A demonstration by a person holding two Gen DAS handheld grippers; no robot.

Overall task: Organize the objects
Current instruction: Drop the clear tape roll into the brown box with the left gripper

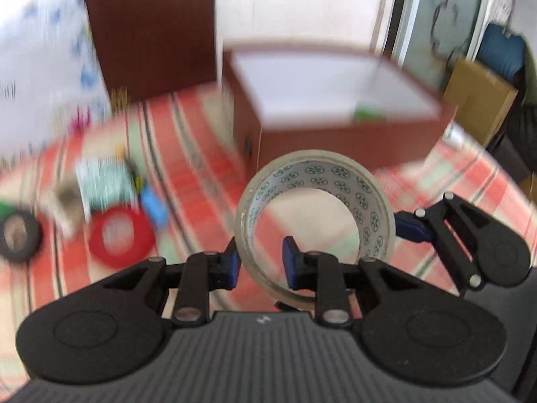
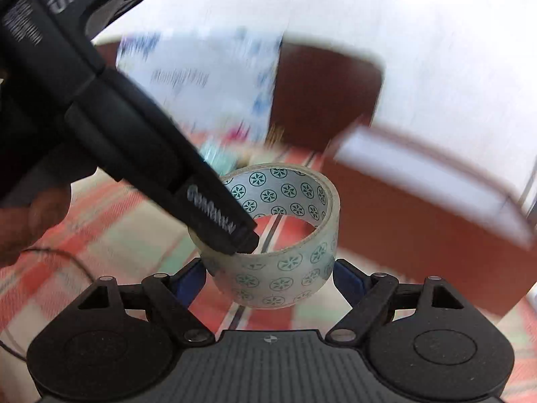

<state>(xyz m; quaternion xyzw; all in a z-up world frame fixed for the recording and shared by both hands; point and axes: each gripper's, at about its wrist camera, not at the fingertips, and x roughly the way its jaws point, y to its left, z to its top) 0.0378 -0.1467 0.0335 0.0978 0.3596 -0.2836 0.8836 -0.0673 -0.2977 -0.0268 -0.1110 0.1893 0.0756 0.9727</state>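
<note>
A clear tape roll (image 1: 315, 215) with a green-patterned core is held in the air above the checked cloth. My left gripper (image 1: 260, 265) is shut on its near wall, one finger inside the ring and one outside. In the right wrist view the same tape roll (image 2: 278, 265) sits between my right gripper's (image 2: 268, 277) blue pads, which touch its two outer sides. The left gripper's finger (image 2: 214, 215) reaches into the ring from above left. A brown open box (image 1: 335, 134) with white lining stands just behind the roll.
A red tape roll (image 1: 119, 236), a black tape roll (image 1: 18, 235), a blue item (image 1: 152, 206) and a patterned packet (image 1: 104, 181) lie on the cloth at left. A dark headboard (image 1: 151, 33) and a cardboard box (image 1: 476, 100) stand behind.
</note>
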